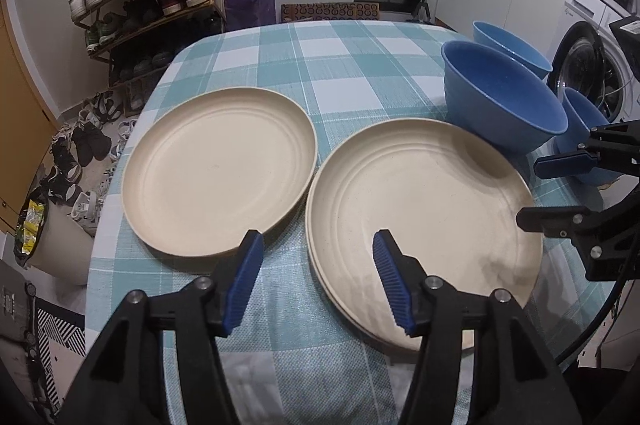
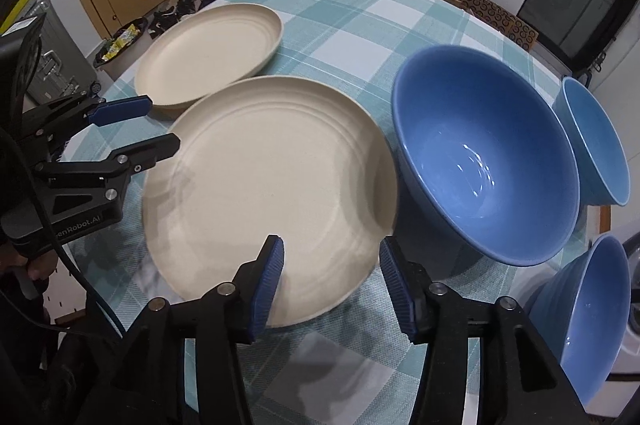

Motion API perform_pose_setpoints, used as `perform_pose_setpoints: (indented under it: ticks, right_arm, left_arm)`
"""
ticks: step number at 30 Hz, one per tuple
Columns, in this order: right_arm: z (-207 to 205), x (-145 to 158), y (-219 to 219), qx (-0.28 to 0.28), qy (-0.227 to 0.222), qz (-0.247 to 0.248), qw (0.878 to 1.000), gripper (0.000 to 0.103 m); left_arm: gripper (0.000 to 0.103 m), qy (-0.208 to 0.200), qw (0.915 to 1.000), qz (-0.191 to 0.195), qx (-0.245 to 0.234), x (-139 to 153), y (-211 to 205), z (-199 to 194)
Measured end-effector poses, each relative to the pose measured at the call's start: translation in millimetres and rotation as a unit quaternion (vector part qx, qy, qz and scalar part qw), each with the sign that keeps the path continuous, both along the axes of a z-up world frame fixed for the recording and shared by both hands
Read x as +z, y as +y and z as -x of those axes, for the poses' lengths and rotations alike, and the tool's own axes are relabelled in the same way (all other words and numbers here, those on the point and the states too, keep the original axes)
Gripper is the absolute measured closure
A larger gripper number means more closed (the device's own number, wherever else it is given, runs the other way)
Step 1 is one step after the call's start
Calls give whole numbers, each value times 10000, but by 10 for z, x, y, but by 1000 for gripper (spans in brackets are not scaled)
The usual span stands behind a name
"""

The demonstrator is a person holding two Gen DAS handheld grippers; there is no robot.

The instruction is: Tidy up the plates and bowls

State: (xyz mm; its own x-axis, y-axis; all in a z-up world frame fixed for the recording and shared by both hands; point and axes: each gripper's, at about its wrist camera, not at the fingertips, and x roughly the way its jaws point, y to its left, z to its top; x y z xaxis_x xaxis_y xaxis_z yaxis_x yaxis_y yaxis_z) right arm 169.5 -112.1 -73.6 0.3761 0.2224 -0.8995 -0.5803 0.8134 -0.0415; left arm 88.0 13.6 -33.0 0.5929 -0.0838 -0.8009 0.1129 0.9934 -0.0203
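Left wrist view alone shows the stacked second rim under the near round cream plate (image 1: 424, 209). Right wrist view alone shows the big blue bowl's (image 2: 480, 153) glossy inside. Left gripper (image 1: 318, 283) and right gripper (image 2: 332, 285) both spread, empty, the plate's near rim beneath them on the checked tablecloth (image 1: 344, 65).

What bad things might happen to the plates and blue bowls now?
1. The near plate seems to sit on another plate; if it is off-centre, it might slide.
2. One small blue bowl sits close to the table's edge, so a bump from the right gripper might knock it off.
3. The big blue bowl sits right beside the plate stack, so lifting plates there could clip it.
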Motion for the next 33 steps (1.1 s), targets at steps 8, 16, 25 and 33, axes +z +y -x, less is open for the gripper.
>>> perform_pose_setpoints:
  ticks: [8, 16, 25, 33]
  right_arm:
    - [81, 147, 96, 229, -101, -284, 9993, 26]
    - [104, 316, 145, 350, -318, -698, 9964, 21]
    - [2, 420, 163, 255, -505, -991, 9935, 14]
    - [-67, 552, 232, 286, -722, -1187, 9899, 2]
  left_arm:
    - [15, -294, 9993, 123, 197, 191, 166, 127]
    - [0, -616, 9974, 175, 344, 338, 337, 221]
    - [0, -719, 9949, 317, 627, 361, 571, 196]
    - [0, -817, 9918, 411, 897, 361, 742, 153]
